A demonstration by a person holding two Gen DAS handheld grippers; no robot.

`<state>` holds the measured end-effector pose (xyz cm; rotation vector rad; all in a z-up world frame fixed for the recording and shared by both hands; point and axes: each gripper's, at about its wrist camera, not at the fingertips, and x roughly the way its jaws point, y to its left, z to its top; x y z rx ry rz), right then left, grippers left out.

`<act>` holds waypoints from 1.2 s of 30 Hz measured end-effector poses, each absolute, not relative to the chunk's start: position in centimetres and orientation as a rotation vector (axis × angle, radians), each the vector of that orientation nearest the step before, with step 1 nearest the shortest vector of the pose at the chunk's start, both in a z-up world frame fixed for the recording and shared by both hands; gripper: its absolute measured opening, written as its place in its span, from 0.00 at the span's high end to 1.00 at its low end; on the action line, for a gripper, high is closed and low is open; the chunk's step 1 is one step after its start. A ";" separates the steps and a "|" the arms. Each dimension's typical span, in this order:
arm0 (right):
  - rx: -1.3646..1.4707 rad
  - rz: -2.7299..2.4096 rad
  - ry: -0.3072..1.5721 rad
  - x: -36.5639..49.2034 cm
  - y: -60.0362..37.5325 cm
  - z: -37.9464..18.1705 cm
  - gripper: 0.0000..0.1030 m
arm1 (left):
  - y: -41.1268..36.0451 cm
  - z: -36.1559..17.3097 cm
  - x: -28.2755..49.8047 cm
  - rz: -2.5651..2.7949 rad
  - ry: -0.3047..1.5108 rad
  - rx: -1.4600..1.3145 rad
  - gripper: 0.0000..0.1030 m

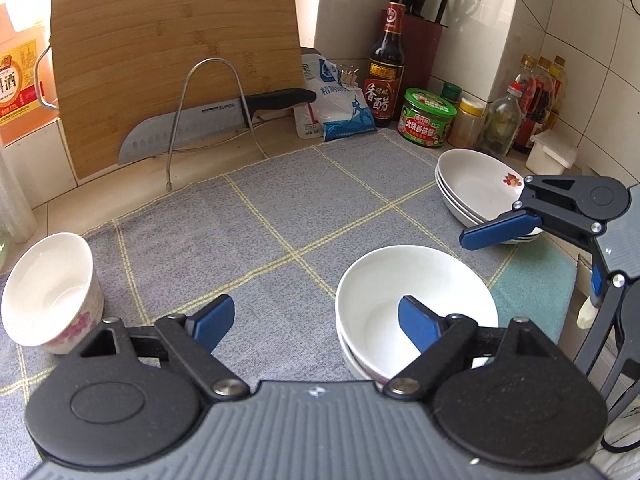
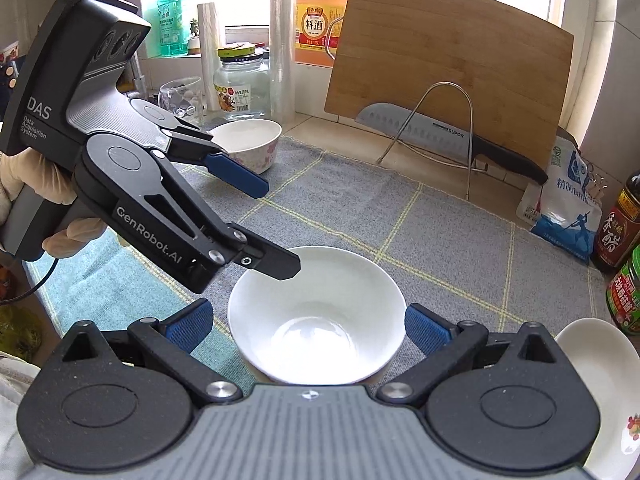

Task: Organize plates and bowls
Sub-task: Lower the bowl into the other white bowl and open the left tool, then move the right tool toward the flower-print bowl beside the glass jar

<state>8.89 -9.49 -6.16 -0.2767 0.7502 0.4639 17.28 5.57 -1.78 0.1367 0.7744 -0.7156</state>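
Observation:
A stack of white bowls [image 1: 416, 304] [image 2: 316, 316] sits on the grey checked cloth [image 1: 280, 220]. My left gripper [image 1: 316, 322] is open, its right finger above the top bowl's inside, its left finger over the cloth. My right gripper [image 2: 306, 330] is open and straddles the same bowl stack from the other side. In the right wrist view the left gripper [image 2: 276, 228] hangs over the bowl's far rim. A flowered bowl [image 1: 50, 292] [image 2: 248, 144] stands apart at the cloth's left edge. A stack of shallow white plates [image 1: 476, 188] [image 2: 600, 392] sits at the right.
A bamboo cutting board [image 1: 172, 56] and a knife [image 1: 208, 120] on a wire rack stand at the back. A salt bag [image 1: 340, 104], vinegar bottle [image 1: 386, 68], jars and a knife block [image 1: 420, 20] line the back right wall. A glass jar [image 2: 240, 84] stands by the window.

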 end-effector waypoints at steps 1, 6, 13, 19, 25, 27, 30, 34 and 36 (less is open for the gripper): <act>-0.292 0.471 0.749 9.1 -9.1 -6.1 0.00 | 6.0 -1.8 17.2 -0.705 0.773 0.131 0.14; -0.340 0.477 0.723 10.0 -7.1 -5.6 0.00 | 8.5 -2.2 17.0 -0.653 0.770 0.094 0.14; -0.411 0.500 0.692 11.7 -3.6 -4.8 0.00 | 12.4 -2.7 17.3 -0.605 0.757 0.051 0.14; -0.465 0.507 0.663 13.7 -0.4 -3.5 0.00 | 15.4 -3.0 18.2 -0.583 0.744 0.042 0.13; -0.424 0.520 0.641 16.8 2.3 -2.5 0.00 | 17.9 -3.5 19.2 -0.571 0.729 0.037 0.11; -0.408 0.519 0.648 17.8 2.9 -2.4 0.00 | 18.5 -3.7 19.6 -0.570 0.729 0.033 0.10; -0.451 0.506 0.678 19.2 4.3 -2.9 0.00 | 19.4 -4.2 20.1 -0.559 0.726 0.038 0.09; -0.482 0.514 0.702 21.0 5.8 -3.8 0.00 | 20.2 -4.8 21.0 -0.518 0.702 0.069 0.09; -0.466 0.537 0.712 21.9 6.4 -4.2 0.00 | 20.4 -5.2 21.4 -0.490 0.689 0.096 0.09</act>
